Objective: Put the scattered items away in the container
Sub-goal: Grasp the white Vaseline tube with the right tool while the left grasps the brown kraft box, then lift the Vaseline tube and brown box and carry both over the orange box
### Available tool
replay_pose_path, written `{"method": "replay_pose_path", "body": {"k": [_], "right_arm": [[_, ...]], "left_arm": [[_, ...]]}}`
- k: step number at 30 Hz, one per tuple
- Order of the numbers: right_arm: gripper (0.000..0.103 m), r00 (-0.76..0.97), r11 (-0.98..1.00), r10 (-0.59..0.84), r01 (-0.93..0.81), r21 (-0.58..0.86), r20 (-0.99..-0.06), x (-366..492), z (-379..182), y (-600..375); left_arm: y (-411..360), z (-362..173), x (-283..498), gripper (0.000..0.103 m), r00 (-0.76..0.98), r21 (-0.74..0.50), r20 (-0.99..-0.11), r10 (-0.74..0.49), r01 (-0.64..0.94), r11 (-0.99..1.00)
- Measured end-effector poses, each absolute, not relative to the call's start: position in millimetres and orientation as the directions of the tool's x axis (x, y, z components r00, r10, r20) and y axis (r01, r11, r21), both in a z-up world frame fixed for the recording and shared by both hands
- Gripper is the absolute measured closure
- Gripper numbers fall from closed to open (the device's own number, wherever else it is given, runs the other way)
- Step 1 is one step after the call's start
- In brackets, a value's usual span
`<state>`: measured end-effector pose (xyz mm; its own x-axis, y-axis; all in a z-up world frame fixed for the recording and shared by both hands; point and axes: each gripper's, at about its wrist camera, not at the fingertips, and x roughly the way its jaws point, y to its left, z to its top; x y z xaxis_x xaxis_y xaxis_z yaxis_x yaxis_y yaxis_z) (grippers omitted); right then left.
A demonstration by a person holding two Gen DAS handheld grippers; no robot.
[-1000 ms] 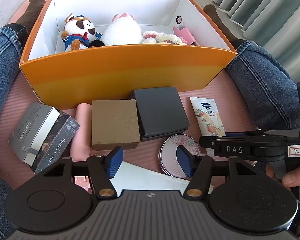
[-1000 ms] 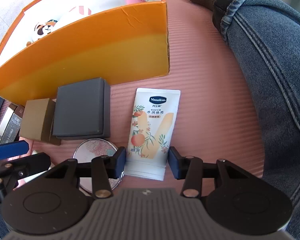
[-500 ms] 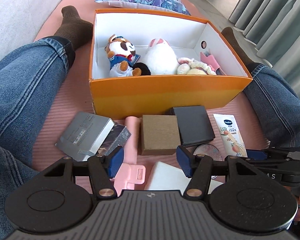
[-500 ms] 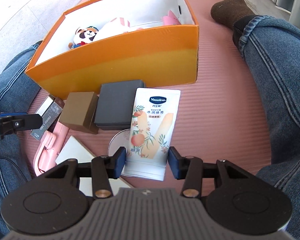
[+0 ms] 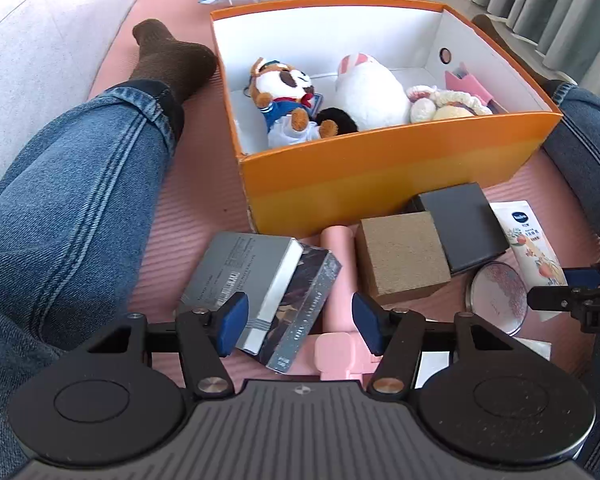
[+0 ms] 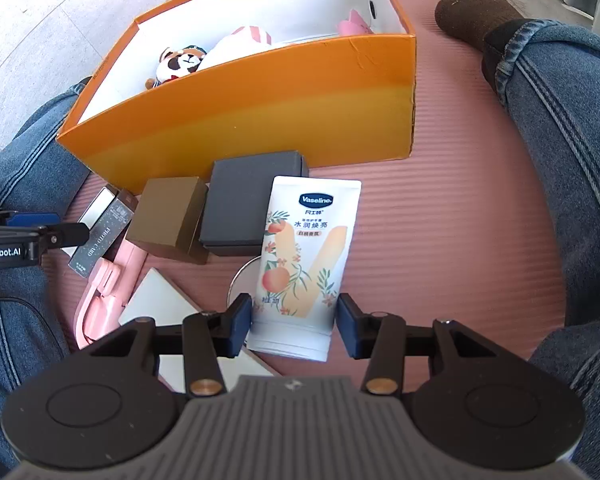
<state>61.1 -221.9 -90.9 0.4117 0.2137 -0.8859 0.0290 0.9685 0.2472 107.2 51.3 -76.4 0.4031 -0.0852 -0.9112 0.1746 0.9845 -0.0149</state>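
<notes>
Shift since earlier frames: both views now take in more of the scene; the left view has swung from the round compact to the card boxes, and the cream tube sits between the right fingers exactly as before.
Left gripper (image 5: 296,320): fingers open, holding nothing, hovering over the boxes.
Grey and dark printed card boxes (image 5: 260,292): leaning together on the pink ribbed mat (image 5: 196,216), at 9 o'clock of the scattered group; stiff, light cardboard, probably best taken across the narrow sides.
Pink plastic folding stand (image 5: 338,300): lies at 6 o'clock of the orange box, partly under the card boxes; rigid but awkwardly long.
Brown square cardboard box (image 5: 400,256): touching the black box; firm, flat faces, easy to pinch.
Black square box (image 5: 464,228): just beside the orange wall.
Round patterned compact (image 5: 496,296): flat, likely slippery, partly under the tube.
White soft plastic cream tube with peach print (image 6: 300,264): cap end between the right fingers; squashy and smooth, so the firm cap end seems the safer hold.
Right gripper (image 6: 294,324): fingers part-open about the tube; whether the pads press it I cannot tell.
Orange cardboard box with white inside (image 5: 380,164): at 12 o'clock, already holding plush toys (image 5: 284,96).
Obstacles: tall near wall to clear; denim-clad legs (image 5: 72,200) hem both sides.
</notes>
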Motion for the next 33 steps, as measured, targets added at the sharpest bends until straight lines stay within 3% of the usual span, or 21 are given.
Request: {"method": "replay_pose_path", "body": {"k": [4,9,21,33], "right_arm": [[0.054,0.413,0.973,0.188,0.043,0.226,-0.891,61.3,-89.3,-222.5],[0.054,0.402,0.97,0.186,0.071,0.233,-0.897,62.2,-92.3,-227.8],[0.054,0.393,0.965,0.205,0.071,0.252,-0.896,65.9,-98.7,-228.7],[0.053,0.363,0.953,0.264,0.046,0.3,-0.894,90.5,-106.5,-228.6]], "left_arm": [[31.7,-76.7,107.5,0.035,0.393,-0.078,-0.905,-0.161,0.219,0.973],[11.0,-83.4,119.1,0.034,0.384,-0.159,-0.9,-0.207,0.153,0.975],[-18.5,-109.7,135.2,0.029,0.346,-0.043,-0.935,-0.081,0.118,0.992],[-12.1,-123.9,139.3,0.033,0.327,-0.082,-0.939,-0.11,0.098,0.992]]}}
